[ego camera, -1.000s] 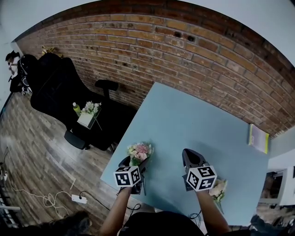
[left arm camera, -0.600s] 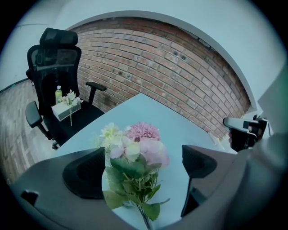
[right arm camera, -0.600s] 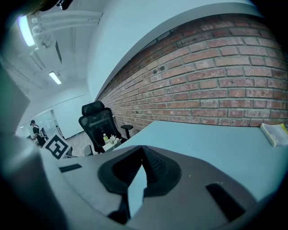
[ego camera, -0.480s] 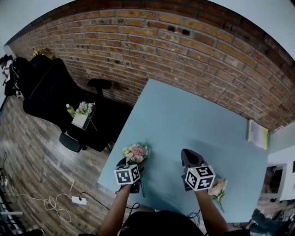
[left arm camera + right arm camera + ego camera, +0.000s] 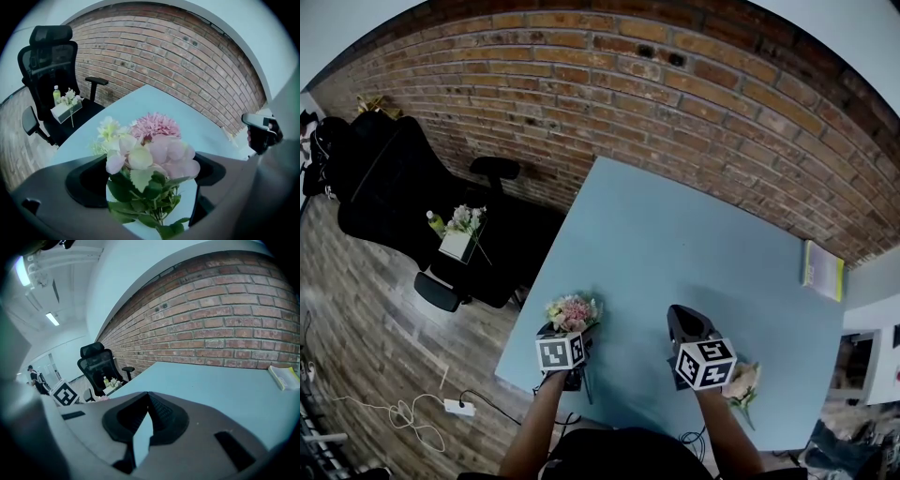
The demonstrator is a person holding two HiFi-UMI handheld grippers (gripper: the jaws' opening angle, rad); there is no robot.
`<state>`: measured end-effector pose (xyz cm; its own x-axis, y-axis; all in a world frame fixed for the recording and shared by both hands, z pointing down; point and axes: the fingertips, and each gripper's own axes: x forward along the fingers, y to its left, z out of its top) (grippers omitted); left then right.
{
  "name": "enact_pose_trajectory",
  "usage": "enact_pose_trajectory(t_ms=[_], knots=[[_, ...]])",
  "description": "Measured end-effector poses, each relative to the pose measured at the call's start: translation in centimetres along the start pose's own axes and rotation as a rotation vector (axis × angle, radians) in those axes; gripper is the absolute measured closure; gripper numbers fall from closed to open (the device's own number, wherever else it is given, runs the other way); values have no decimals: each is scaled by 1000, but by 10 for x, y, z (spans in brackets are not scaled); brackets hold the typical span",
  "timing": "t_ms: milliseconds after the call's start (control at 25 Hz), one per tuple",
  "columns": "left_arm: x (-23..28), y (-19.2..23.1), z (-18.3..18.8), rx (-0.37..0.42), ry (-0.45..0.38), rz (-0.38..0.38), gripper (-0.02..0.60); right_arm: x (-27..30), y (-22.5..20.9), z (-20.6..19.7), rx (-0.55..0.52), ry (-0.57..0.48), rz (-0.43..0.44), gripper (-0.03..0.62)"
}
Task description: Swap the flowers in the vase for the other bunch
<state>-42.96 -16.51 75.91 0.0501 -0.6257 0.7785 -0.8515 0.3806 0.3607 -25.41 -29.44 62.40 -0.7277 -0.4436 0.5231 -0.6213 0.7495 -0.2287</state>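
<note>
the left gripper (image 5: 569,330) has its jaws spread wide, having just been opening, around the stems of the pink bunch (image 5: 152,147) at the near left corner of the bench (image 5: 694,234), with the pads not pressing; whether a vase holds that bunch cannot be seen. the right gripper (image 5: 147,397) has its jaws together on nothing, and the other bunch (image 5: 742,382) lies on the bench near it. judged progress: the swap is barely begun, with removal and replacement both outstanding
</note>
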Motion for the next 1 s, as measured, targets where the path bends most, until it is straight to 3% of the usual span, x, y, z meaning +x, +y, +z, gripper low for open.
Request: enact_pose_trajectory(t_ms=[760, 880, 1000], knots=[[18, 19, -6, 2, 101, 69, 61, 6, -7, -5, 5, 18, -27, 580], [18, 22, -6, 2, 102, 86, 75, 7, -6, -5, 3, 17, -30, 580], [19, 25, -7, -5, 115, 108, 127, 6, -9, -4, 1, 18, -37, 580]])
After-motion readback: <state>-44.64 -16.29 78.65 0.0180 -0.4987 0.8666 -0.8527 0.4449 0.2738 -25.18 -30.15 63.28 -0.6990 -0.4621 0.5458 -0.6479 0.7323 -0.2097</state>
